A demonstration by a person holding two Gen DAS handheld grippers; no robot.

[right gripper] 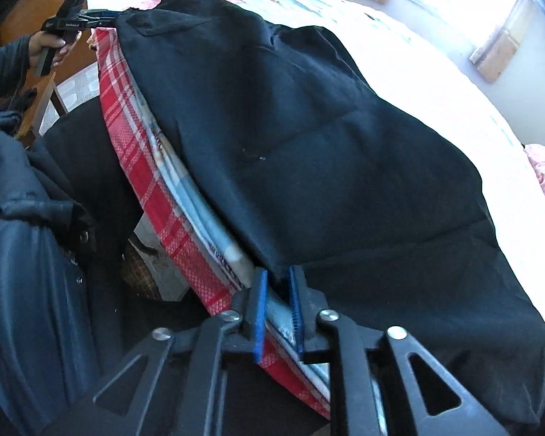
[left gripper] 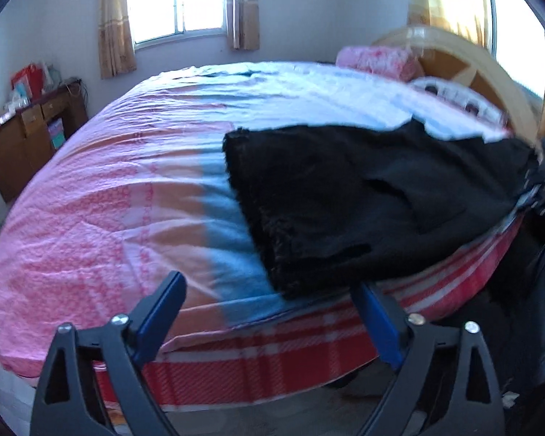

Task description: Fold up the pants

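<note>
Black pants (left gripper: 363, 196) lie folded flat on the bed (left gripper: 109, 200), along its near edge. My left gripper (left gripper: 269, 287) is open wide in front of the left end of the pants, with the lower corner of the cloth just beyond its tips and nothing pinched. In the right wrist view the pants (right gripper: 327, 163) fill the middle. My right gripper (right gripper: 278, 290) sits at their near corner, blue pads a little apart; the cloth's edge lies at the tips, with the sheet visible through the gap. The left gripper (right gripper: 109, 14) shows far off at the other end, held by a hand (right gripper: 51, 49).
The mattress side is red plaid (left gripper: 272, 356). A pink pillow (left gripper: 378, 58) and a wooden headboard (left gripper: 490, 72) are at the bed's far right. A wooden desk (left gripper: 29, 134) stands by the left wall. A person's dark jacket (right gripper: 18, 236) hangs close beside the bed edge.
</note>
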